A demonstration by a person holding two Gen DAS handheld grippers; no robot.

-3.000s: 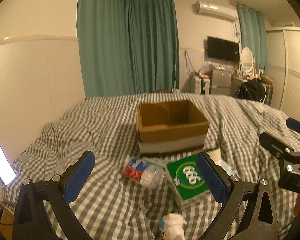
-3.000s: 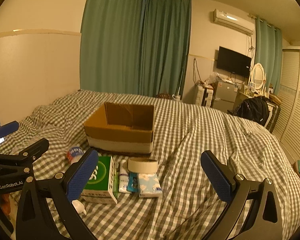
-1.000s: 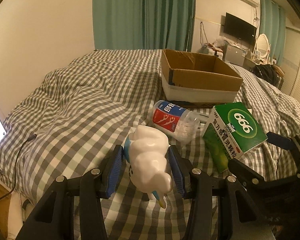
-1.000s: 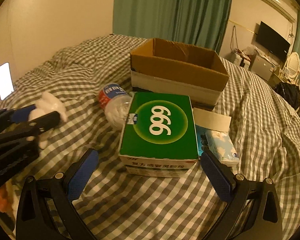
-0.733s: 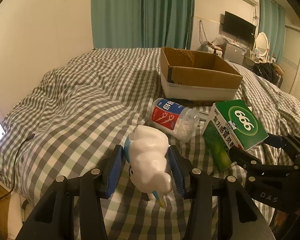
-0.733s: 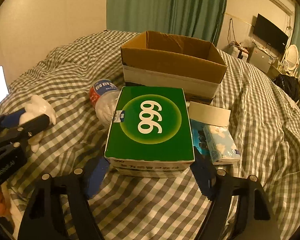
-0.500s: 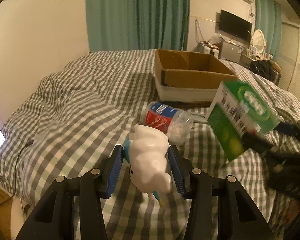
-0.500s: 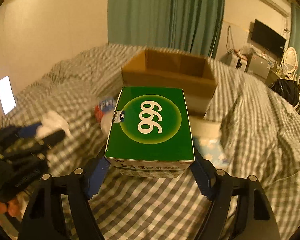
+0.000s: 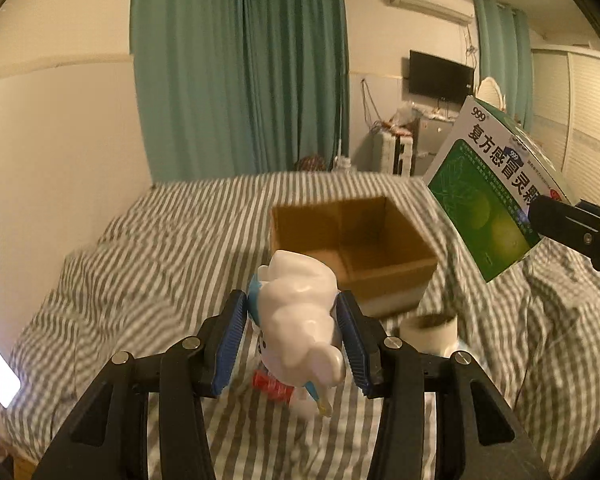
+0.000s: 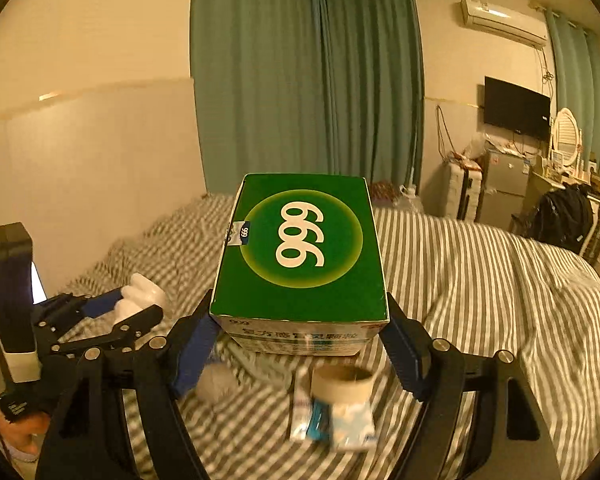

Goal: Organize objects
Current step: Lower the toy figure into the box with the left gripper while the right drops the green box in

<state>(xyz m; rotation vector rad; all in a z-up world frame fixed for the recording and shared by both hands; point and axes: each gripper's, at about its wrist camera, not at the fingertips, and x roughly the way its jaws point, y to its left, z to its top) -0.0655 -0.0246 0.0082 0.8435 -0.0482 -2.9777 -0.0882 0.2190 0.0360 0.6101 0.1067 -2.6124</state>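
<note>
My left gripper (image 9: 294, 334) is shut on a white tooth-shaped toy (image 9: 298, 316) and holds it above the checked bed, short of the open cardboard box (image 9: 350, 250). My right gripper (image 10: 300, 338) is shut on a green 999 medicine box (image 10: 300, 248), lifted clear of the bed; that green box (image 9: 494, 190) hangs at the right in the left wrist view. The left gripper (image 10: 112, 312) with the toy shows at the left of the right wrist view. A clear bottle with a red label (image 9: 272, 386) lies under the toy, mostly hidden.
A roll of masking tape (image 10: 342, 382) stands on the bedspread (image 10: 480, 280) with a tissue pack (image 10: 350, 422) and a small tube (image 10: 300, 406) beside it. Green curtains, a TV and a black backpack (image 10: 560, 216) lie beyond the bed. A wall runs along the left.
Both grippers have risen from the bed with their loads. The green box went from lying flat to high in the air; the toy now hovers nearer the cardboard box.
</note>
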